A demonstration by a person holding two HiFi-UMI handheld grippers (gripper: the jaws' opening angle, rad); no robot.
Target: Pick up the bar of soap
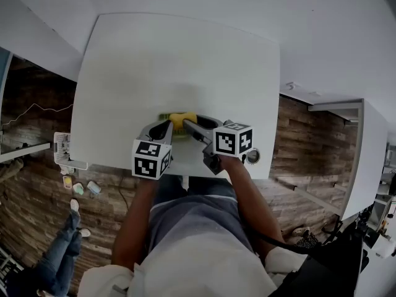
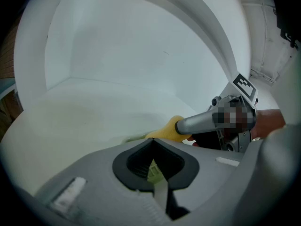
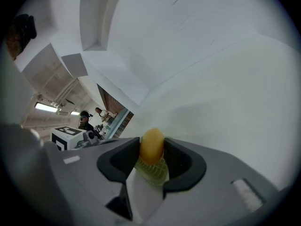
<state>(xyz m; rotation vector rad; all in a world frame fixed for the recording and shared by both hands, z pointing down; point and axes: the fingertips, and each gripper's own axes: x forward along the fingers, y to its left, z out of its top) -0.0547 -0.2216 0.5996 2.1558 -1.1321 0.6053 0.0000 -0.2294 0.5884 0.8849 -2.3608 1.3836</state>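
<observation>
Yellow bar of soap point(image 3: 152, 147) clamped in right fingers point(image 3: 123, 158), left fingers point(image 2: 128, 161) pinching green dish point(image 2: 155, 172)

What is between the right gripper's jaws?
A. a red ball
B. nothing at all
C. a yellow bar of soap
C: the right gripper view shows the yellow bar of soap between the jaws of the right gripper, over a green soap dish.

The yellow oval bar of soap point(image 1: 182, 120) is resting on a green ridged dish point(image 3: 151, 171) at the table's point(image 1: 173, 60) six o'clock edge
</observation>
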